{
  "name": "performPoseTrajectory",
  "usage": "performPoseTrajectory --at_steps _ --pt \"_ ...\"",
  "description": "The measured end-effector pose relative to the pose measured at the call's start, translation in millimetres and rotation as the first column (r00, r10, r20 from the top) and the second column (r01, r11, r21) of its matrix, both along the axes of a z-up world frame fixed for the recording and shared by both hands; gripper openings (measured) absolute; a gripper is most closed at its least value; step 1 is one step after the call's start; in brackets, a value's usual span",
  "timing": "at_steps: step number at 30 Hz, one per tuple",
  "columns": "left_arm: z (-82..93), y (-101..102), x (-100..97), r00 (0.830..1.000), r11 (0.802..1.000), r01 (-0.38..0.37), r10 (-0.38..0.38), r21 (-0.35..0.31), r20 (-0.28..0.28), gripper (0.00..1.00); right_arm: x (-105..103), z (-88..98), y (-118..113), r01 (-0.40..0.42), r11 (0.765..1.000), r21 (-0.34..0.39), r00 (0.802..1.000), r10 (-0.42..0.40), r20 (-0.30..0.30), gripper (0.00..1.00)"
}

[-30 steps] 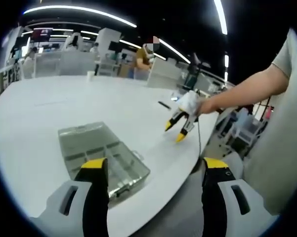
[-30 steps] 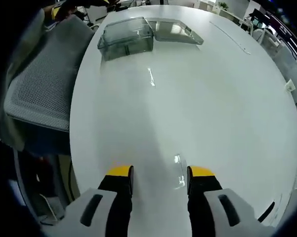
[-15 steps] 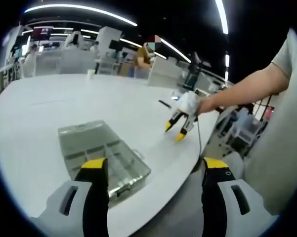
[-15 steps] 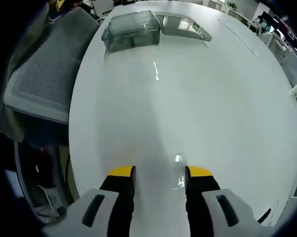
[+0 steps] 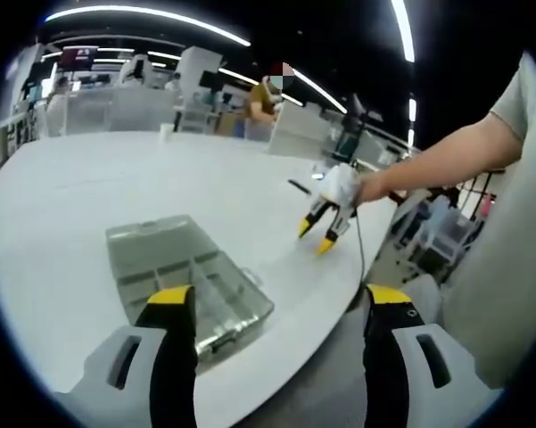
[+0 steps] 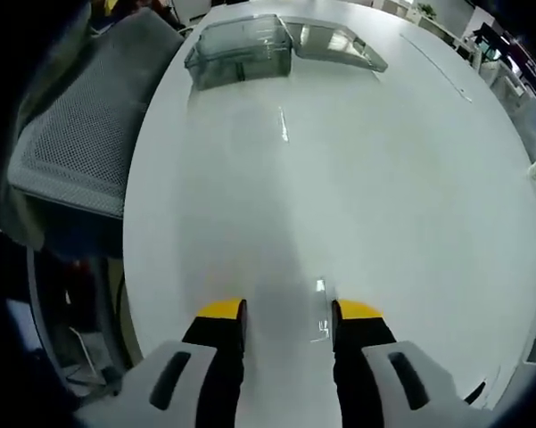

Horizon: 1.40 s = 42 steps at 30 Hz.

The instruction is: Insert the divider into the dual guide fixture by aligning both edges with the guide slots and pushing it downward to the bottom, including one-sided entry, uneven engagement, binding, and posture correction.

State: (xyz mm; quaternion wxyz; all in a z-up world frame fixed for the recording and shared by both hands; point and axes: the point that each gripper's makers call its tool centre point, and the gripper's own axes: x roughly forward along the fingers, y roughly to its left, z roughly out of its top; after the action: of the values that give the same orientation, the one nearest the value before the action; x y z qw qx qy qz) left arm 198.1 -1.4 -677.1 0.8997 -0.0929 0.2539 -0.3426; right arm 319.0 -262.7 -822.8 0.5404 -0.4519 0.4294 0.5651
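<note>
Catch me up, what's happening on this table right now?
A person holds a gripper in each hand over a white table. The right gripper is down at the table near a small clear piece, apparently the divider, jaws open around it. The left gripper hovers open beside the clear compartment box, lid open. Nothing is inserted yet.

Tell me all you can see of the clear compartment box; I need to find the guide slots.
The clear compartment box looks like see-through grey plastic. It lies open on the white table near the edge, its lid folded out flat beside the tray. Inner walls split it into compartments. No gripper touches it; the slots are too small to see.
</note>
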Motion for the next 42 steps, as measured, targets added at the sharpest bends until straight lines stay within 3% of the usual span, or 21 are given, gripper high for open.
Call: performPoseTrajectory --at_steps 12,27,42 --pt "1.3 0 0.2 1.000 1.000 -0.003 0.003 -0.003 0.005 0.74 -1 -0.3 1 -0.034 0.998 -0.044 0.999 0.034 0.002 0.28" --pt "5.4 -1 -0.3 1.000 1.000 -0.004 0.005 -0.008 0.017 0.74 -8 3.7 7 -0.036 0.999 -0.028 0.999 0.036 -0.007 0.28" --pt "8.9 -1 -2.3 1.000 1.000 -0.001 0.001 -0.010 0.024 0.73 -19 19.5 27 -0.040 0.999 0.008 0.999 0.040 0.009 0.28"
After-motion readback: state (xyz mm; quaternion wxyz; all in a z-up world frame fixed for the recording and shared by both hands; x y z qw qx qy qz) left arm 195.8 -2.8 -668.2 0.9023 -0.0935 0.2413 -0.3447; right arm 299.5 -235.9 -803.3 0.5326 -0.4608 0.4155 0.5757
